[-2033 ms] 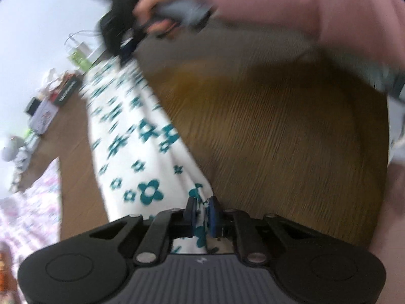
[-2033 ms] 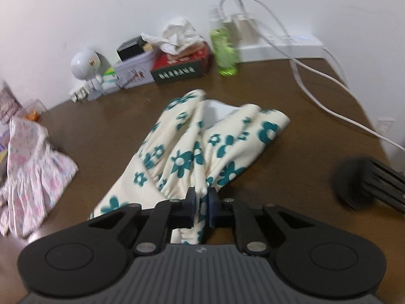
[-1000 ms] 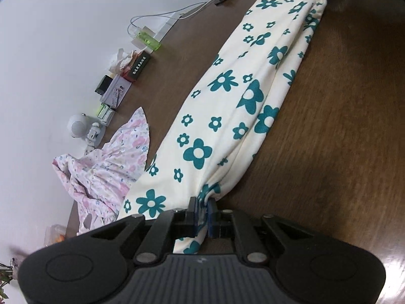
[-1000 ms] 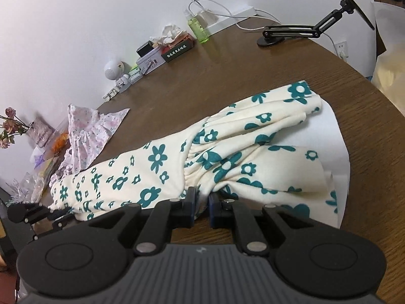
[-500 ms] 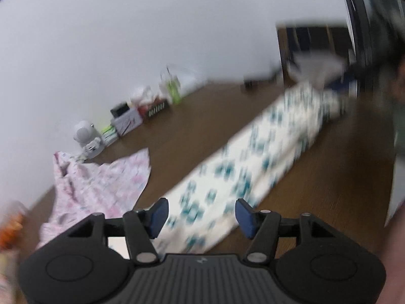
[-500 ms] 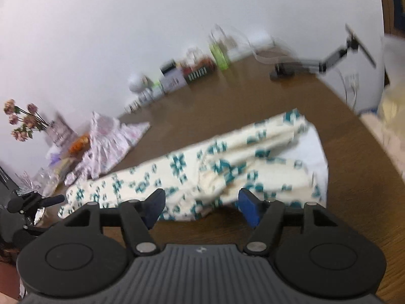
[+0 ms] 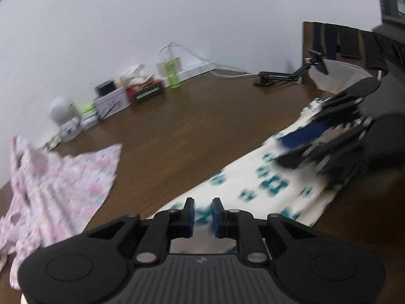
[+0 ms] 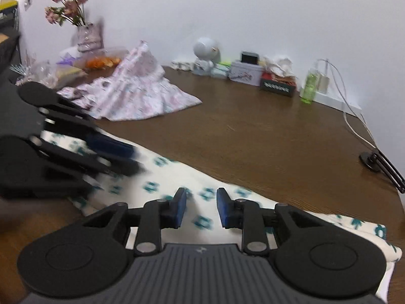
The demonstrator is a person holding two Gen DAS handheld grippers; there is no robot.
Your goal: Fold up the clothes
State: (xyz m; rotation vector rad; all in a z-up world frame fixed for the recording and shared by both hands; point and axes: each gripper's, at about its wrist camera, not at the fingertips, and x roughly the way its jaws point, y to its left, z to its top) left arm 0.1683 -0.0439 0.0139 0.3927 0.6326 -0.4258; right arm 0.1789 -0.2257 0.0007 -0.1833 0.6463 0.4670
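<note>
Closing with nothing gripped, the jaws of the left gripper and right gripper hover over the teal-flowered cream garment lying below them on the counter.

The left gripper hangs over the near end of a cream garment with teal flowers, which lies in a long band across the brown wooden table toward its right edge. Its blue-padded jaws are closing with a narrow gap between them; the cloth shows through the gap, blurred, and no grip on it can be made out. The right gripper, also blurred, sits over the far end of that garment. A pink floral garment lies crumpled near the left edge. Along the back edge by the wall stand a green bottle, a red box, a white tin and a black phone stand.
</note>
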